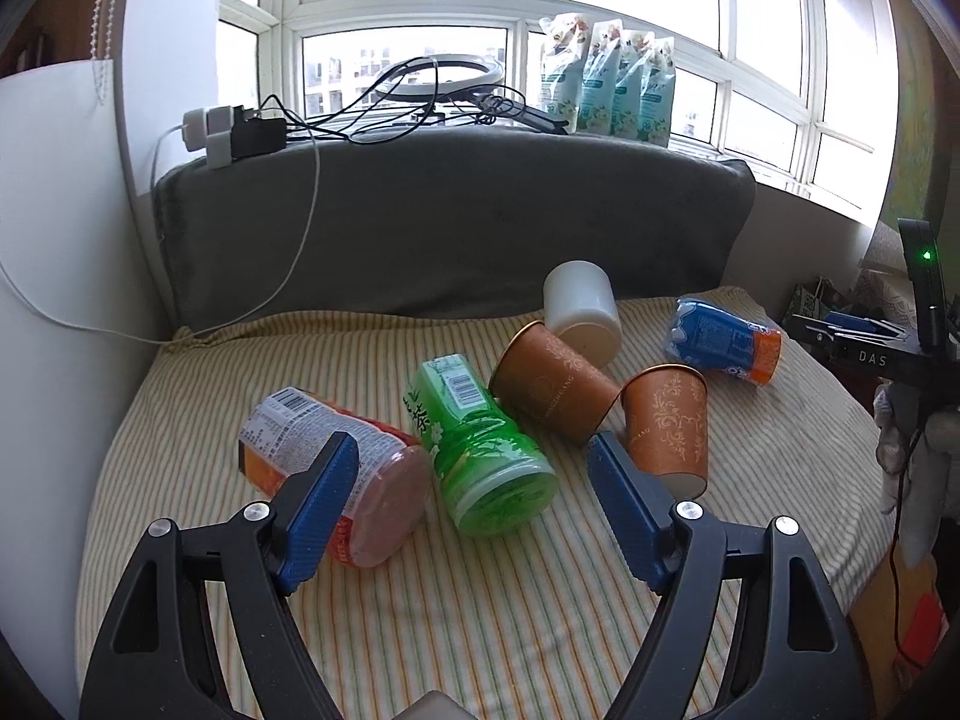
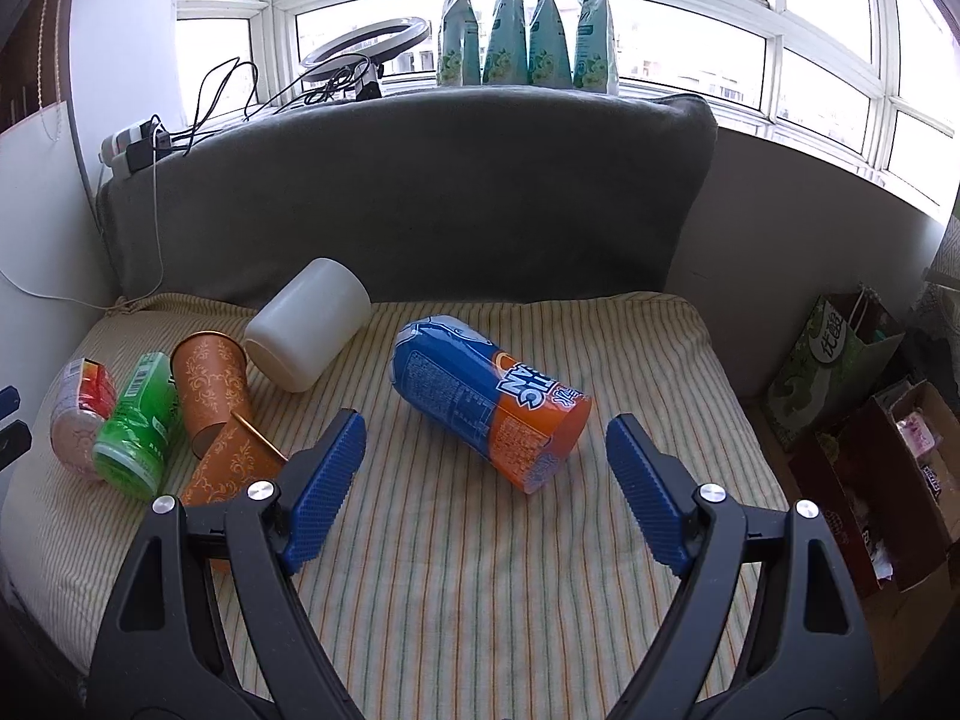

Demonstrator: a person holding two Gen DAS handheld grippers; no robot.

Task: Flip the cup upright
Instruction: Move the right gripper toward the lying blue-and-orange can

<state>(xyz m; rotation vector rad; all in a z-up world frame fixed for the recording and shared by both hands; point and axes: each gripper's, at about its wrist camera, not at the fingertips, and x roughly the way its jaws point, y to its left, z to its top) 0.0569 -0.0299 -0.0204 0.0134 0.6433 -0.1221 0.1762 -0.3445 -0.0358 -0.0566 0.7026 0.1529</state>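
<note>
Several cups lie on a striped cushion [image 1: 480,600]. In the left wrist view a green cup [image 1: 480,450] lies on its side between a red-labelled cup [image 1: 318,450] and a brown paper cup [image 1: 552,387] on its side. A second brown paper cup [image 1: 666,426] stands mouth up and tilted. A white cup [image 1: 582,312] and a blue-orange cup [image 1: 726,339] lie behind. My left gripper [image 1: 474,450] is open and empty just before the green cup. My right gripper [image 2: 486,432] is open and empty, just in front of the blue-orange cup [image 2: 486,396].
A grey backrest [image 2: 408,198] bounds the cushion's far side, under a window sill with pouches [image 2: 528,24], a ring light [image 2: 360,48] and cables. A white panel [image 1: 54,300] stands on the left. A green bag [image 2: 828,366] and boxes [image 2: 888,480] sit right of the cushion.
</note>
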